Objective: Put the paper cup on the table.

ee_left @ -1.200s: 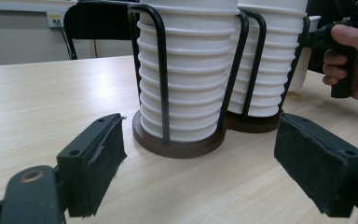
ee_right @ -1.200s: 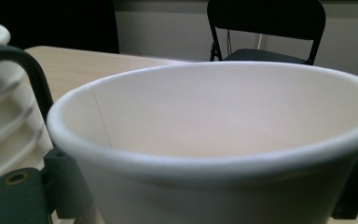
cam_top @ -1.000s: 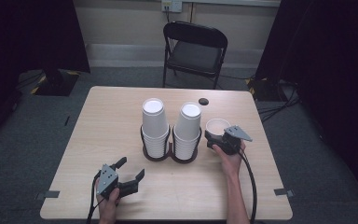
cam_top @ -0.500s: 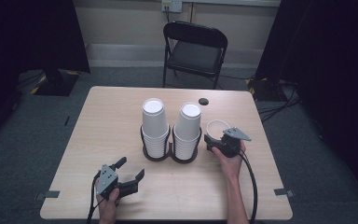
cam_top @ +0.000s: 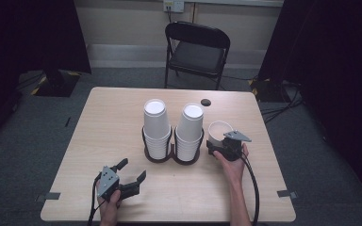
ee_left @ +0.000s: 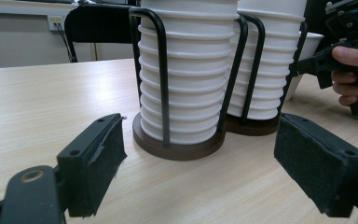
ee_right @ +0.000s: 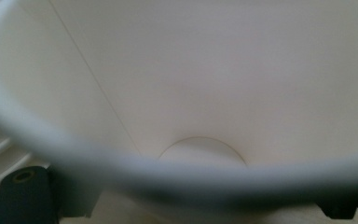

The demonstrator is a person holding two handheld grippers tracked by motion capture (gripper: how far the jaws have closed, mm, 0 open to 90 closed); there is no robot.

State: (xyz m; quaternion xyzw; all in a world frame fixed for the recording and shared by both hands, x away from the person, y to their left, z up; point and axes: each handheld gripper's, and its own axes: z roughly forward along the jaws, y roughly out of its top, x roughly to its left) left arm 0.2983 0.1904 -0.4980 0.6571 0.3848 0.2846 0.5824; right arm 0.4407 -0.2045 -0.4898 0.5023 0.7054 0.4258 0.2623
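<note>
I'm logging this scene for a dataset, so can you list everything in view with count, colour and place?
Cup stacks: two, white, upside down in a holder, table centre.
Cup holder: one, black wire on a dark round base, around the stacks.
Single cup: one, white, upright, right of the stacks, at the right gripper.
Small disc: one, dark, far side of the table.
Table: one, light wood.
Folding chair: one, black, behind the table.
Left gripper: black, open, near edge.
Right gripper: black, at the single cup.
</note>
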